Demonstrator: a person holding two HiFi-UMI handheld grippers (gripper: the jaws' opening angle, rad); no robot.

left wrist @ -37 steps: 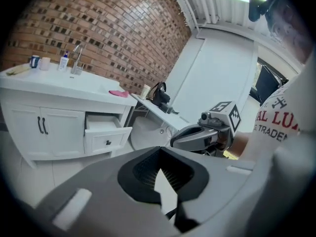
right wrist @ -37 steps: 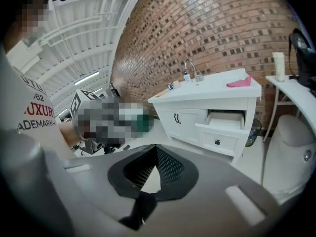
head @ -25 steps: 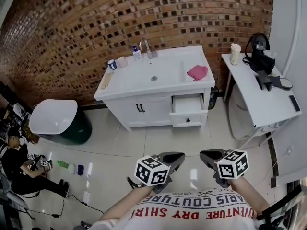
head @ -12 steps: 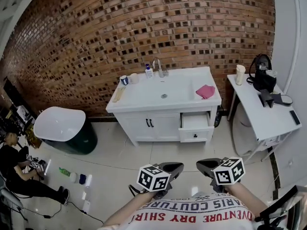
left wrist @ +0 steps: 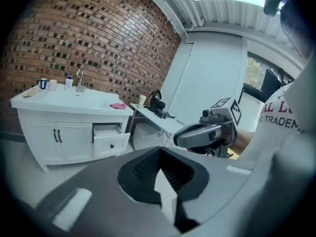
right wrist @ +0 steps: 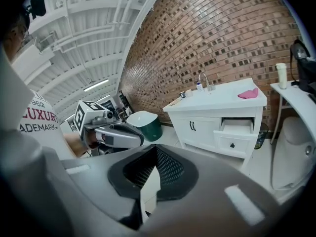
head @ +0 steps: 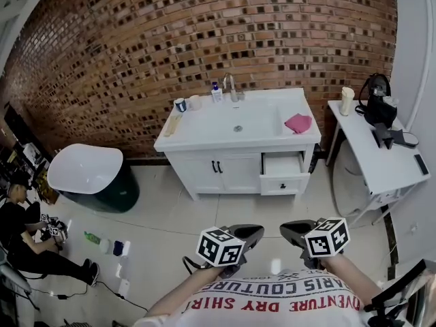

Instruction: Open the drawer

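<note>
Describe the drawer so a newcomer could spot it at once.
Find the white vanity against the brick wall. The drawer sits at its right end, below the pink cloth. Unlike the two bar-handled doors beside it, it has one small dark knob and stands pulled out.

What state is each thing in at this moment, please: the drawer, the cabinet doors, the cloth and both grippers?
Drawer: pulled partly out, not fully open.
Cabinet doors: both shut.
Pink cloth: lying crumpled on the counter beside the basin.
Left gripper: shut, nothing held, well short of the cabinet.
Right gripper: shut, nothing held, well short of the cabinet.
</note>
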